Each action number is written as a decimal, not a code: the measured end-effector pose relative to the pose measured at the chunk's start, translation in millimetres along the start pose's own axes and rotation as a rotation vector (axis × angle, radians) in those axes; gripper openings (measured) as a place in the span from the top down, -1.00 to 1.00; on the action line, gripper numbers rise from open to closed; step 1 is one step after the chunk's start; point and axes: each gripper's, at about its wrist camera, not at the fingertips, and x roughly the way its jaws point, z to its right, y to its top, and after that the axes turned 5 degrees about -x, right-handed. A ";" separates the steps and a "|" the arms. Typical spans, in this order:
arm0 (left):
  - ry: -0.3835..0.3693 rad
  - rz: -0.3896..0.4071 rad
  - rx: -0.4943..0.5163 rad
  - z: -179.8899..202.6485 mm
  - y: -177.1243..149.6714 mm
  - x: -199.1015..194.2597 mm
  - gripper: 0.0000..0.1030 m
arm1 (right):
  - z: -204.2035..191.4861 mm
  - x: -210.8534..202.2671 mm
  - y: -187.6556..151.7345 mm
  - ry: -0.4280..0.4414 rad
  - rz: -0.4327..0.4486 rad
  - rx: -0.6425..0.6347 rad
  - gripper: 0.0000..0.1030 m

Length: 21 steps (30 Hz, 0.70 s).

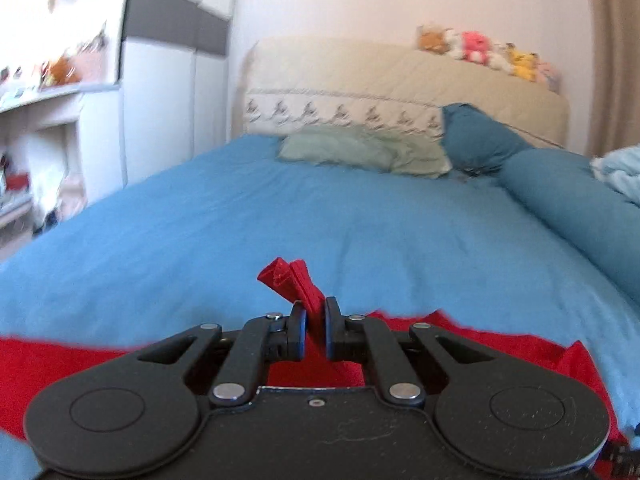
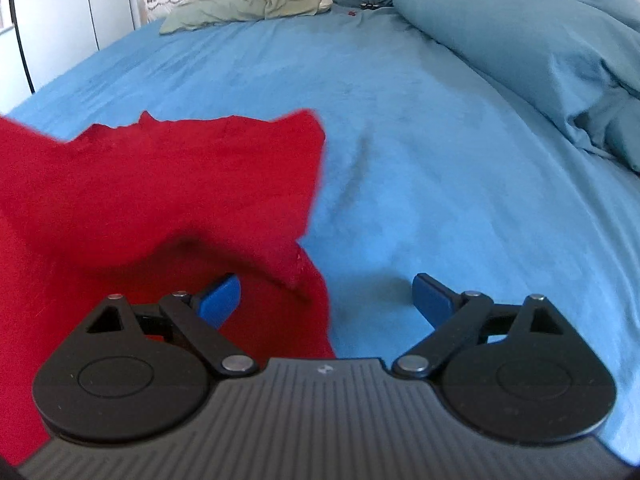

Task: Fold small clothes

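A red garment (image 2: 152,184) lies on the blue bed sheet (image 2: 420,140). My left gripper (image 1: 315,316) is shut on a bunched edge of the red garment (image 1: 290,284), which sticks up between its pads and is lifted off the bed; the rest hangs below and spreads to both sides. In the right wrist view my right gripper (image 2: 326,300) is open wide, just above the bed. Its left pad (image 2: 220,300) hovers over the garment's right edge and its right pad (image 2: 432,300) is over bare sheet. Nothing is pinched between them.
A pale green pillow (image 1: 360,150) and a dark teal pillow (image 1: 476,140) lie at the head of the bed. A teal duvet roll (image 2: 520,48) runs along the right side. A cream headboard carries stuffed toys (image 1: 484,54). White cupboards (image 1: 168,92) stand on the left.
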 end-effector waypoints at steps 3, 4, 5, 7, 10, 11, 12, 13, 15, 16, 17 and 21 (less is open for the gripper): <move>0.023 -0.036 -0.023 -20.3 -20.0 3.0 0.88 | -2.8 7.5 5.0 -0.058 0.002 -0.023 -1.00; 0.025 -0.047 -0.032 -26.7 -26.9 2.9 0.88 | -2.9 8.5 3.6 -0.081 0.003 -0.046 -1.00; 0.026 -0.054 -0.045 -32.0 -32.8 1.9 0.88 | -2.3 8.1 2.6 -0.104 0.007 -0.070 -1.00; 0.032 -0.077 -0.078 -44.4 -46.4 1.2 0.88 | 3.7 4.8 -1.1 -0.139 0.013 -0.098 -1.00; 0.039 -0.116 -0.093 -57.4 -63.4 -2.3 0.89 | 16.1 0.2 -6.9 -0.128 0.006 -0.101 -1.00; 0.040 -0.125 -0.091 -56.2 -64.1 -1.7 0.89 | 18.4 -1.0 -7.4 -0.124 0.002 -0.108 -1.00; 0.042 -0.133 -0.089 -57.7 -67.9 -2.1 0.89 | 18.9 -2.4 -8.1 -0.124 0.000 -0.125 -1.00; 0.046 -0.140 -0.090 -58.7 -71.4 -3.2 0.89 | 17.8 -3.7 -8.1 -0.128 -0.001 -0.149 -1.00; 0.051 -0.160 -0.091 -64.6 -75.1 -4.7 0.89 | 15.8 -6.0 -7.2 -0.139 -0.007 -0.181 -1.00; 0.052 -0.172 -0.089 -66.4 -75.7 -6.0 0.88 | 14.4 -6.3 -7.0 -0.142 -0.014 -0.191 -1.00; 0.060 -0.185 -0.082 -69.1 -75.4 -6.7 0.87 | 13.9 -6.9 -6.9 -0.144 -0.020 -0.198 -1.00; 0.117 -0.229 -0.041 -75.5 -79.1 -14.5 0.42 | 15.9 -9.5 -3.5 -0.116 -0.041 -0.220 -1.00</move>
